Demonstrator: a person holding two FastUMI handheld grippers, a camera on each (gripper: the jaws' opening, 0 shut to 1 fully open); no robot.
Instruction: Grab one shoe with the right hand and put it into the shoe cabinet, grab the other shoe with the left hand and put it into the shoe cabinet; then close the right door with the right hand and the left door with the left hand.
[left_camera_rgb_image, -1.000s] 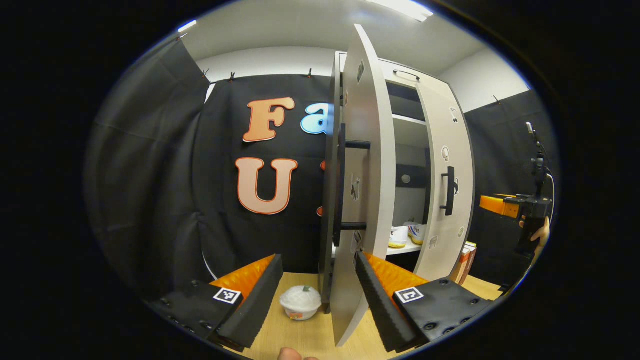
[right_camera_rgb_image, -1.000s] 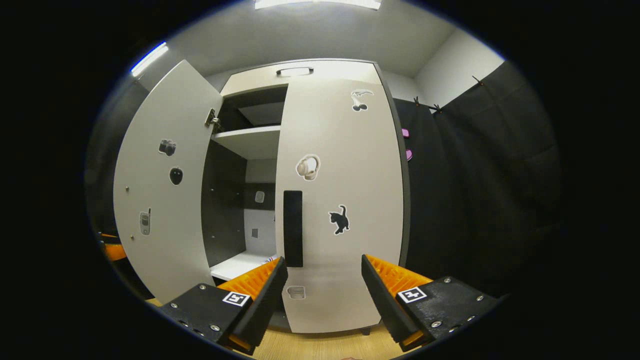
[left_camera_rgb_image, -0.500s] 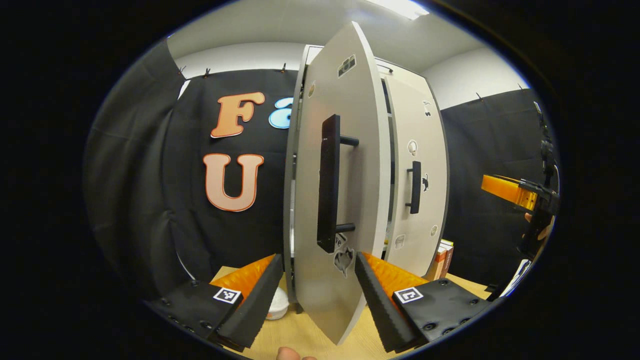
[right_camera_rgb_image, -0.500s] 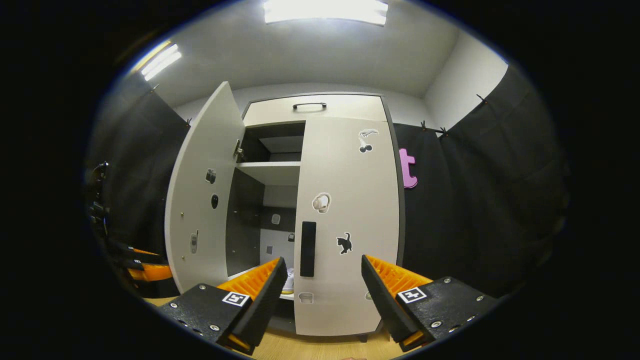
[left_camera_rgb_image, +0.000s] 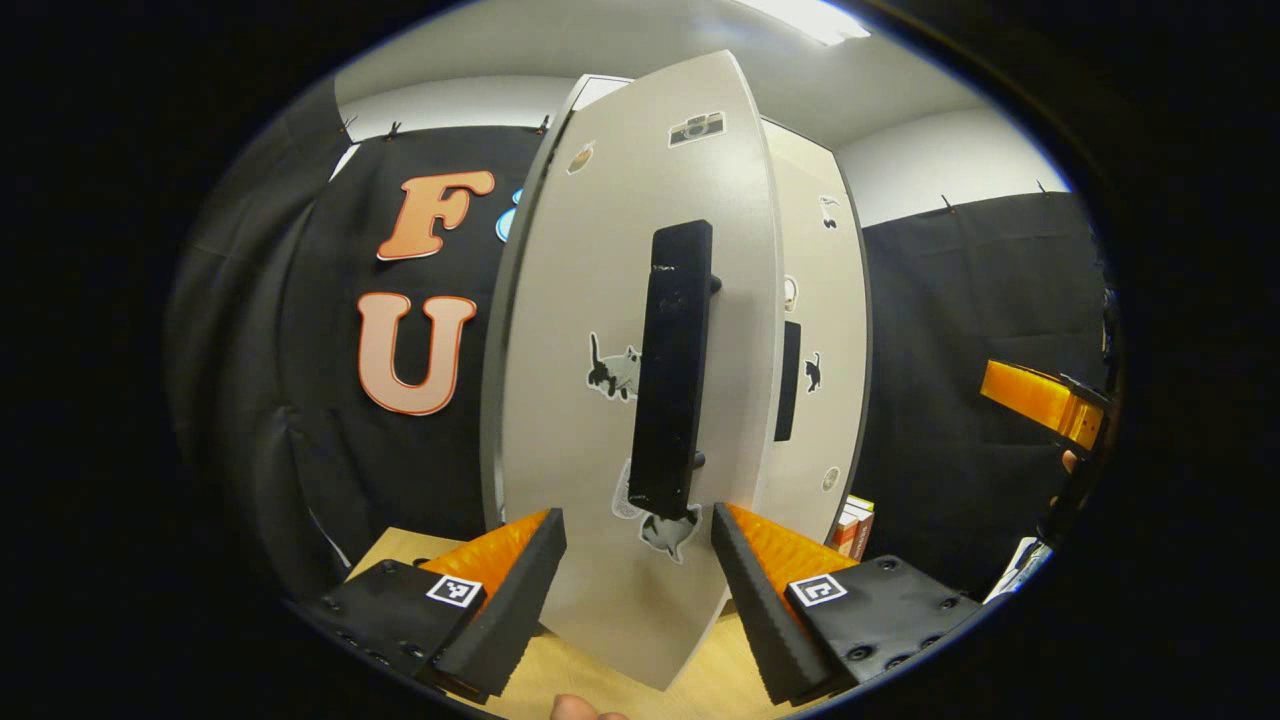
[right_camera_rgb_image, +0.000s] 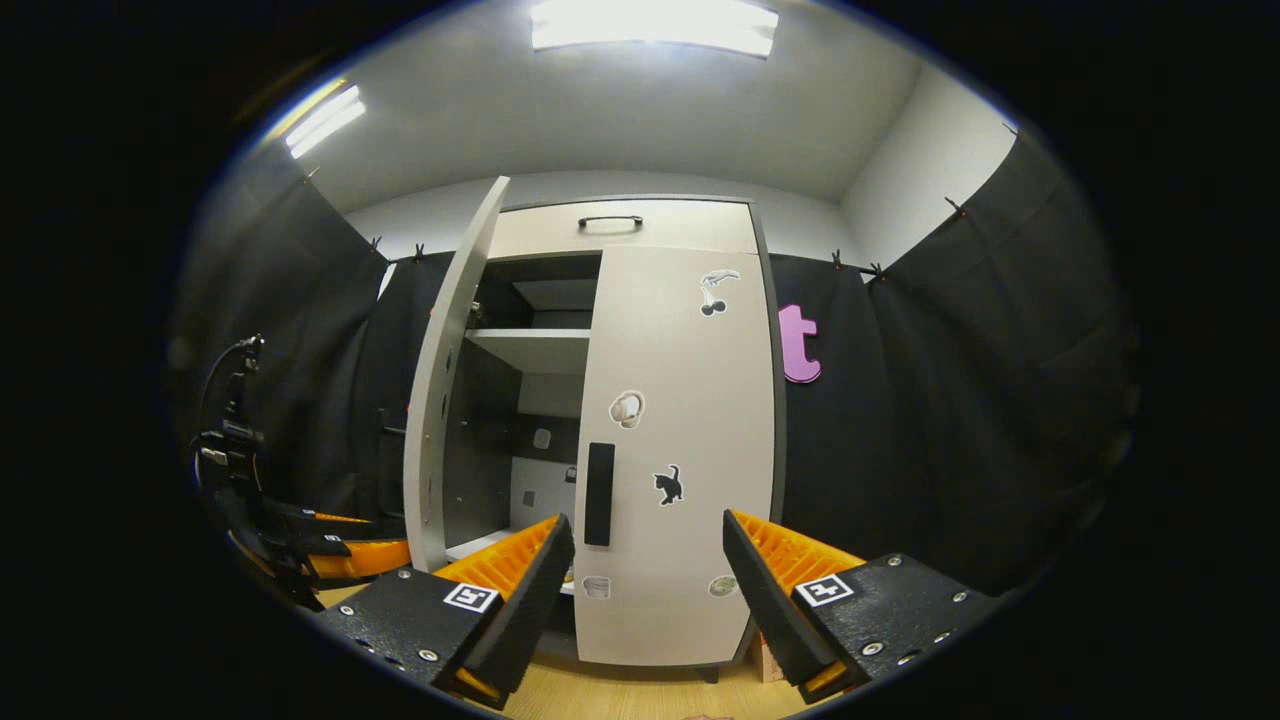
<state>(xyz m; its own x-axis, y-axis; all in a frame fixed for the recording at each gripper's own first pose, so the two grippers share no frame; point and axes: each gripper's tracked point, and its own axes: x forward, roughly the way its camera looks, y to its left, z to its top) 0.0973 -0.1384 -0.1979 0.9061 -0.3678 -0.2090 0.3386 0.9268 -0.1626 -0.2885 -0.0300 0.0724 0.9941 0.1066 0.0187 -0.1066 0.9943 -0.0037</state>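
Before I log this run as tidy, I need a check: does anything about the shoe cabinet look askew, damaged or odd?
Nothing looks damaged or spilled. The one thing out of line is the left door, which stands ajar beside the shut right door, leaving the shelves exposed. The open left gripper sits at its handle.

Left door (left_camera_rgb_image: 620, 400) has swung further shut (right tongs (right_camera_rgb_image: 640, 590) retreated).

The left door (left_camera_rgb_image: 600, 400) stands just ahead of the left tool (left_camera_rgb_image: 630, 590), its black handle (left_camera_rgb_image: 672, 365) in line with the gap between the spread fingers. In the right gripper view the right door (right_camera_rgb_image: 680, 450) lies flat against the shoe cabinet (right_camera_rgb_image: 620, 225), and the opening beside it, with its upper shelf (right_camera_rgb_image: 530, 345), is unblocked. The right tool (right_camera_rgb_image: 645, 590) hangs well back from the cabinet, with bare worktop (right_camera_rgb_image: 640, 695) between.
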